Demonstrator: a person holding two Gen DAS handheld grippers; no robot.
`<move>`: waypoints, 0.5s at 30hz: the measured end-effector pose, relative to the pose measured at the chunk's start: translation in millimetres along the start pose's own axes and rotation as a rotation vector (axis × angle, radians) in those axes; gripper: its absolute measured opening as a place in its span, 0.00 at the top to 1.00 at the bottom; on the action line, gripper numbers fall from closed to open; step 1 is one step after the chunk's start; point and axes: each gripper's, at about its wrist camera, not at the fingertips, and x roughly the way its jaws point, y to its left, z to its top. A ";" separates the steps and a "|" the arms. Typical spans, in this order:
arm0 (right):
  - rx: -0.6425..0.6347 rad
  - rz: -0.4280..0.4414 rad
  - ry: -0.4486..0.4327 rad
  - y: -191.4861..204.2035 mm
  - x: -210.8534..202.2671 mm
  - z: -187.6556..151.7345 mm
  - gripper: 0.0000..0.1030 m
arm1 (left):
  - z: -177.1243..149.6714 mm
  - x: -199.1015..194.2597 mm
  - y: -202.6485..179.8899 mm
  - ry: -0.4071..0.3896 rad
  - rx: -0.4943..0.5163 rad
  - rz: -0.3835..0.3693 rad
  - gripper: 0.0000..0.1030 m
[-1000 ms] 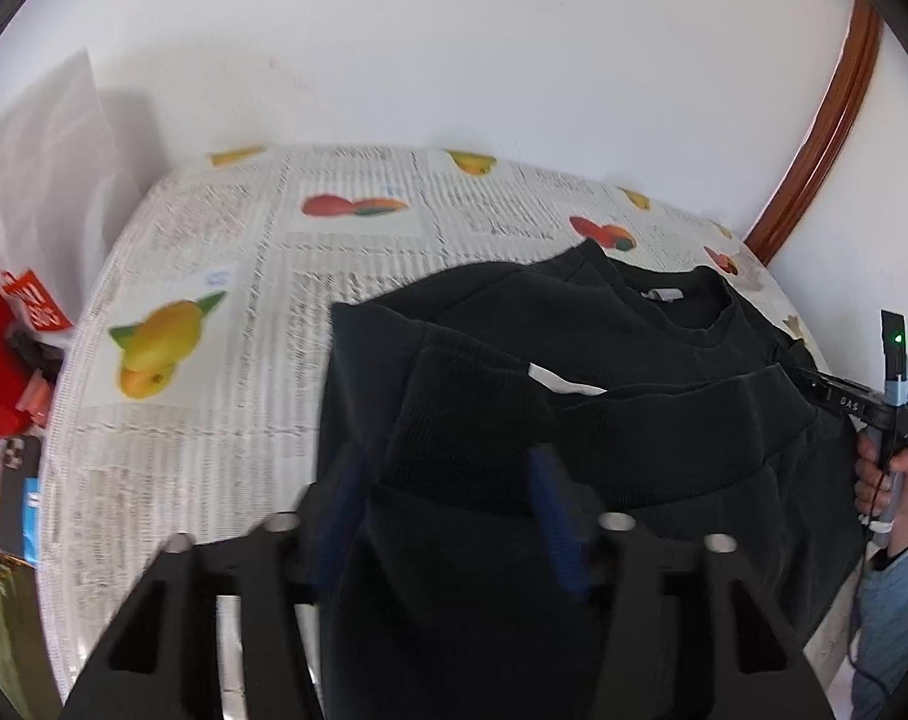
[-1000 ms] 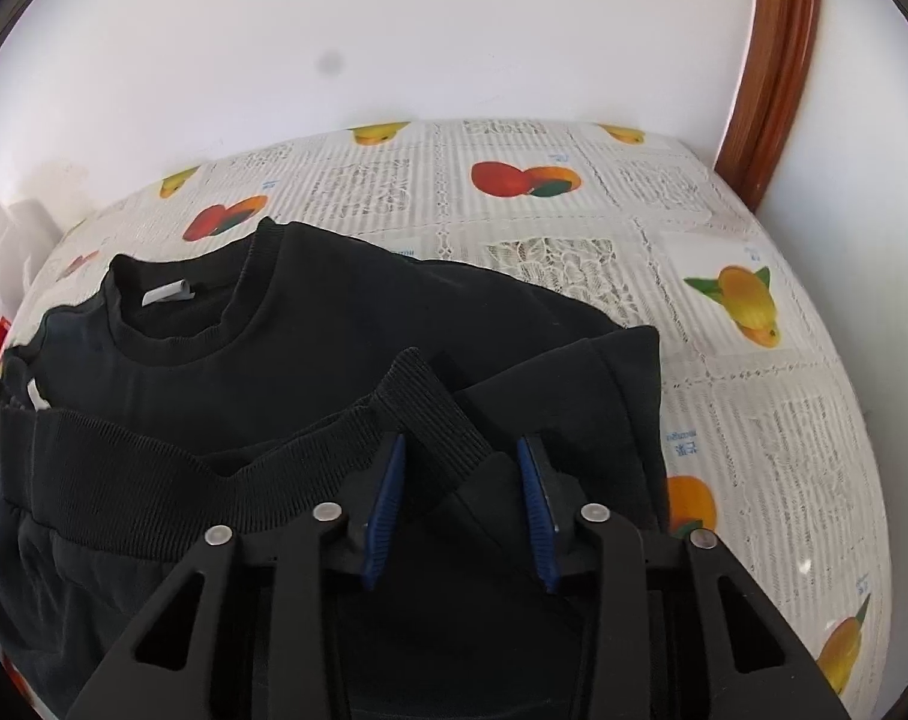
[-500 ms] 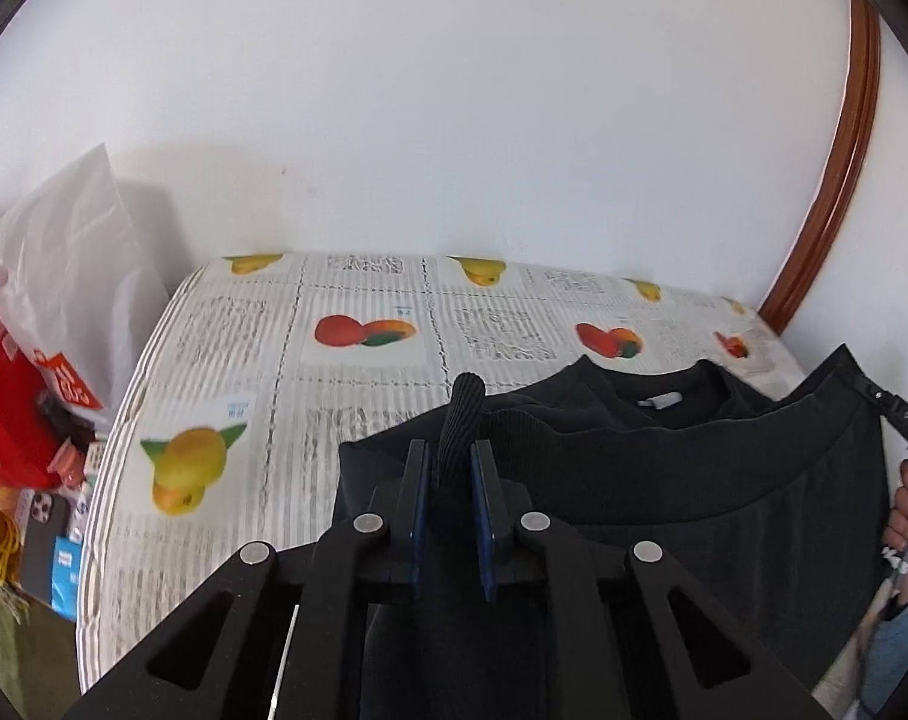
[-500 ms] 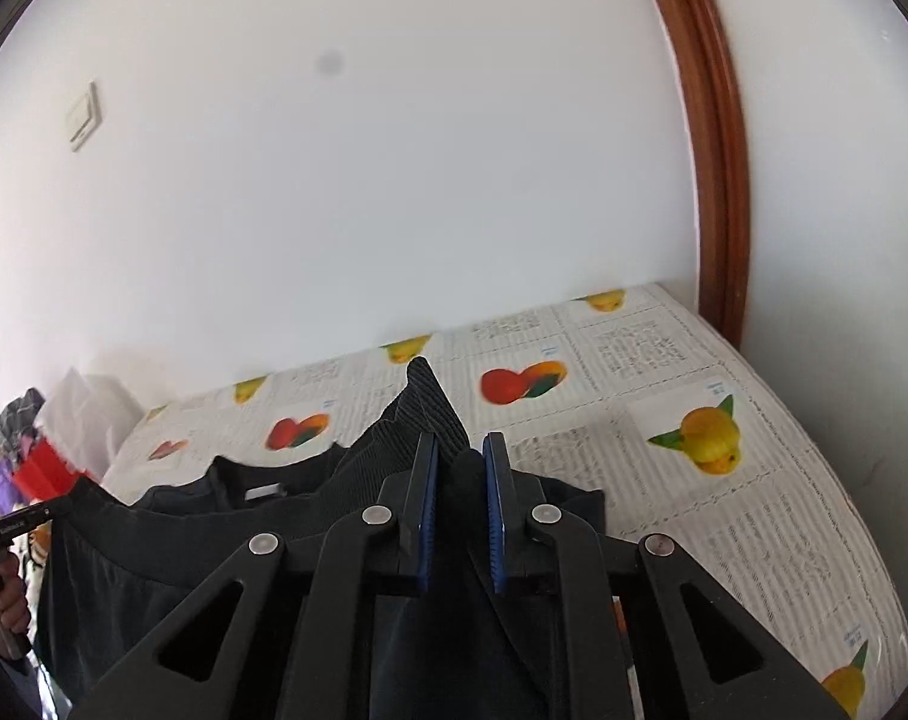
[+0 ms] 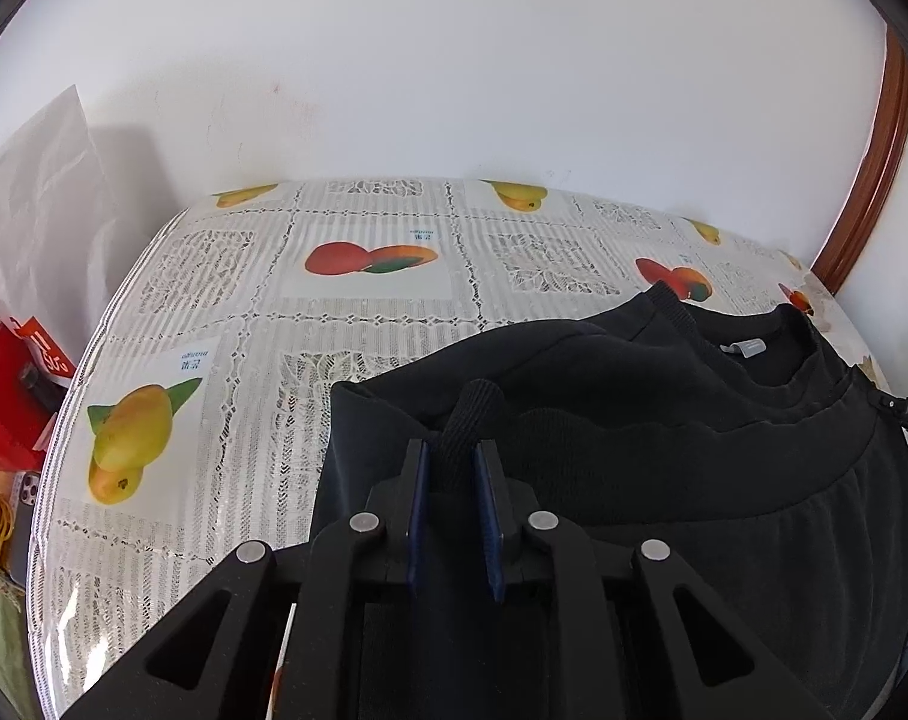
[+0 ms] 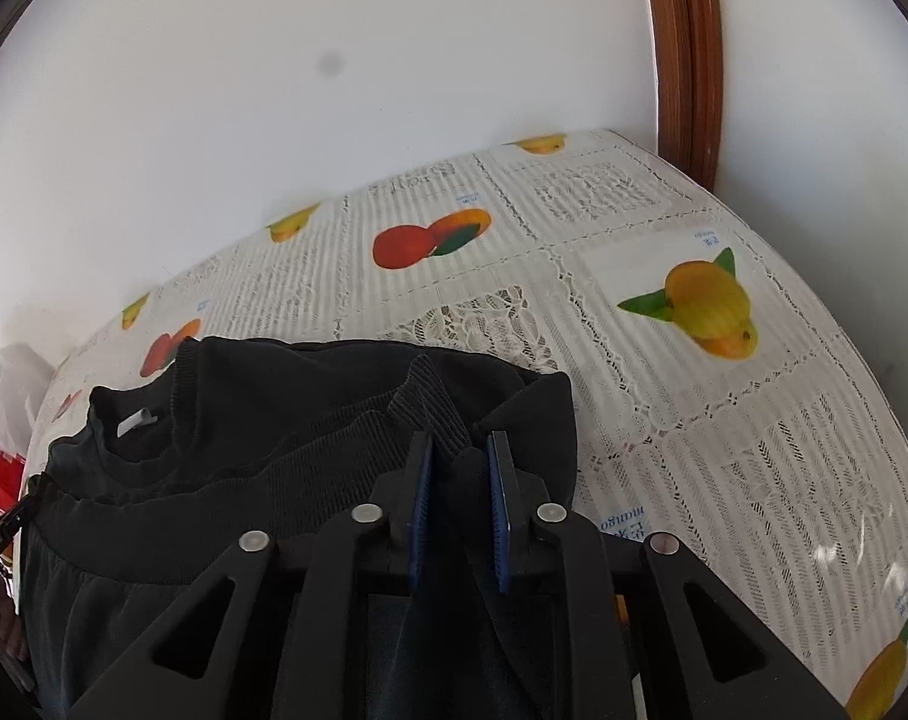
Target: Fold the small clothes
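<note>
So the table's got a white lacy cloth [image 5: 357, 324] with printed mango and peach squares, pushed right up against a plain white wall [image 5: 454, 60], and there's a brown wooden frame [image 6: 688, 60] running up the corner on the right side. Off the left edge of the table sit a white plastic bag [image 5: 39, 198] and some red packaging [image 5: 9, 372]. The black sweatshirt [image 5: 664, 396] lies toward the near right part of the table, collar with its little white tag facing the wall, and the ribbed hem is lifted up off the body and stretched between the two grippers. The left gripper [image 5: 454, 468] has its blue pads pinched on one end of that hem, a nub of ribbing poking up between them, though the jaws are easing apart a touch. The right gripper [image 6: 460, 468] clamps the other end of the hem the same way, also loosening slightly, fabric in the pinch.
</note>
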 end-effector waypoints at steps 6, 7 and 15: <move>-0.066 -0.040 -0.014 10.7 -21.3 -0.3 0.76 | -0.4 -3.6 -3.7 0.021 0.015 0.017 0.75; -0.084 -0.051 -0.031 11.9 -26.6 -3.2 0.73 | -1.6 -5.7 -4.5 0.029 0.017 0.016 0.69; -0.144 -0.121 0.016 -20.5 -51.2 -39.3 0.66 | -26.8 -33.2 4.3 0.073 -0.003 0.018 0.55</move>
